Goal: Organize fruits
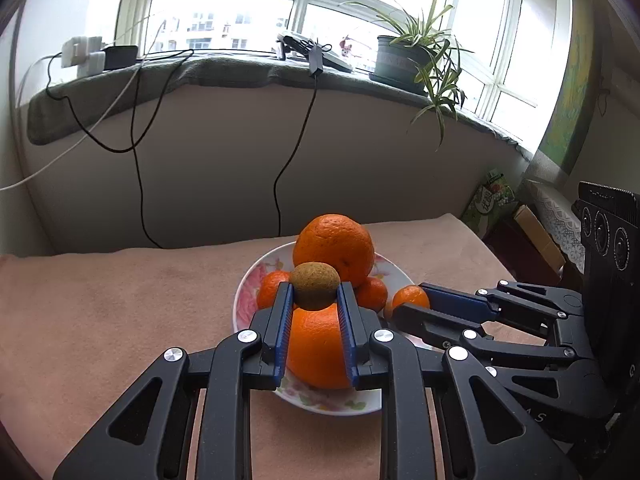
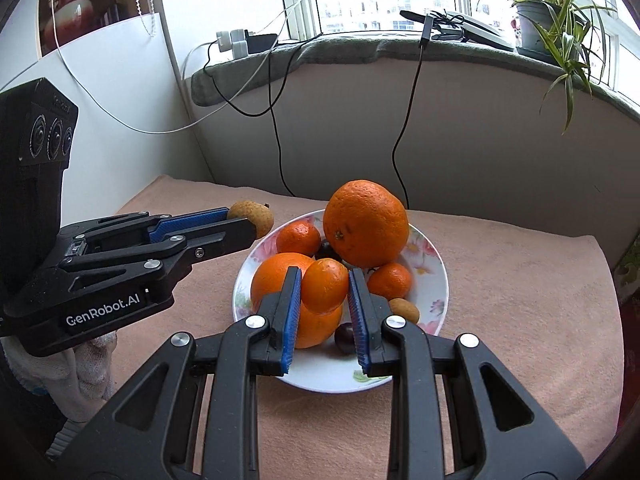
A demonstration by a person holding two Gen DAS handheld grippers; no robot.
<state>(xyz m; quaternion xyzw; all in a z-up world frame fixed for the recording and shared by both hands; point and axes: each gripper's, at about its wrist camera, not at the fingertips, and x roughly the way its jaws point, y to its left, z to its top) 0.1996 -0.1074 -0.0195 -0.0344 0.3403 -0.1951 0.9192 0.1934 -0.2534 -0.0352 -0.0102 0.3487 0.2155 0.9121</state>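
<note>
Left gripper (image 1: 315,294): jaws closed onto a small brown kiwi (image 1: 315,286), pinched between the blue pads at the fingertips and held above the plate. Right gripper (image 2: 325,288): jaws closed onto a small mandarin (image 2: 325,286), gripped the same way between its pads, also over the plate. Directly beneath and just beyond both claws sits the floral plate (image 2: 434,276) on the pink cloth-covered table (image 2: 500,300). On the plate: a near large orange (image 2: 276,276) under the right claw's tips, a dark cherry (image 2: 345,338) beside it, a second brown fruit (image 2: 405,310) at the right finger, two more mandarins, and farthest a big orange (image 2: 366,224). Beyond the plate: wall, windowsill with cables and a potted plant (image 1: 402,60).
</note>
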